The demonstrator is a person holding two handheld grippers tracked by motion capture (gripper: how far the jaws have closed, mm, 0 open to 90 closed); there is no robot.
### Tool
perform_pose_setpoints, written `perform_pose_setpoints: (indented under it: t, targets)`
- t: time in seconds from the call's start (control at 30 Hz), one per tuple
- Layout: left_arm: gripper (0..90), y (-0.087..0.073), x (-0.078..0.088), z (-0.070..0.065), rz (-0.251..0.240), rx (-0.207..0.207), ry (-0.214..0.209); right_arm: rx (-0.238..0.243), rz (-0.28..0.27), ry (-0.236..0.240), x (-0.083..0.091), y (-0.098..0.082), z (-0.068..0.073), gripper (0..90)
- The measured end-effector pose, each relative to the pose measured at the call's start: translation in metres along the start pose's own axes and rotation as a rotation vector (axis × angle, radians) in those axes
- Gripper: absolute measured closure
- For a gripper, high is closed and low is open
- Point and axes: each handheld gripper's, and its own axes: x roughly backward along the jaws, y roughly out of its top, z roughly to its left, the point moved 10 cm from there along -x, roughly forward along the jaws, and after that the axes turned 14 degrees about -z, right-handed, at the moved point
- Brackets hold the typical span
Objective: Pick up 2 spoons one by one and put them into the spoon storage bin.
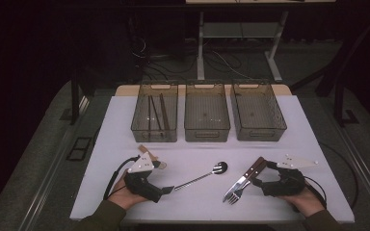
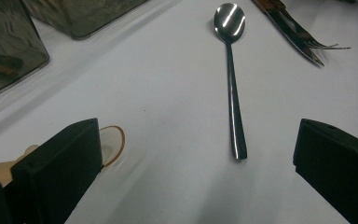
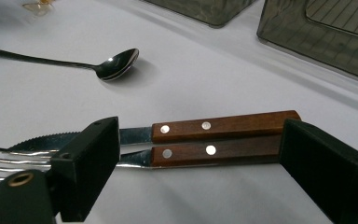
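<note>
Taking the spoon (image 1: 203, 175) as the landmark: its handle end lies nearest the person, just ahead of the left gripper (image 1: 168, 189), whose jaws stand wide with nothing between them. In the left gripper view the spoon (image 2: 233, 84) runs straight away from that gripper, handle tip between the two jaws' lines, bowl at the far end. So its long axis lies along the reach, not across it; a grasp would likely call for the jaws to close across the thin handle.

To the right of the spoon's bowl, a knife (image 1: 244, 178) and fork (image 1: 236, 192) with wooden handles lie side by side on the white desk (image 1: 289, 130). The right gripper (image 1: 256, 181) stands open astride their handles, which run crosswise between its jaws, not yet clamped.

Beyond the spoon, three clear bins (image 1: 207, 118) stand in a row; the leftmost holds chopsticks (image 1: 156, 113).
</note>
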Motion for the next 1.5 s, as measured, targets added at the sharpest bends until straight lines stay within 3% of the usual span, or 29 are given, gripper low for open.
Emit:
perform_pose_setpoints:
  t: [0.33,0.53,0.63,0.73,0.93,1.07,1.13,1.33,1.5]
  targets:
    - [0.6,0.003,0.001,0.008,0.005,-0.005,0.020,-0.007,-0.022,0.003,0.003,0.005,0.001,12.4]
    - [9.1,0.009,0.007,0.023,-0.002,-0.011,0.069,-0.005,-0.011,0.010,0.002,0.003,0.002,12.5]
    - [18.3,0.013,0.012,0.031,-0.012,-0.009,0.096,-0.001,-0.012,0.012,0.002,0.003,0.003,12.5]
    - [34.5,0.014,0.016,0.039,-0.010,-0.012,0.122,-0.001,-0.009,0.013,0.001,0.003,0.003,12.5]
    - [72.2,0.005,0.020,0.059,0.060,-0.024,0.194,0.000,0.000,0.012,0.000,0.002,0.004,12.5]
    - [88.1,-0.002,0.021,0.068,0.105,-0.021,0.215,0.002,0.002,0.012,0.000,0.002,0.004,12.5]
    - [89.3,-0.005,0.018,0.068,0.113,-0.003,0.198,0.003,0.001,0.011,0.000,0.002,0.004,12.5]
    - [89.4,-0.013,0.008,0.070,0.165,-0.017,0.199,0.009,0.006,0.009,0.000,0.001,0.003,12.6]
    - [89.4,-0.014,0.004,0.072,0.168,-0.013,0.206,0.006,0.008,0.006,0.000,0.001,0.003,12.5]
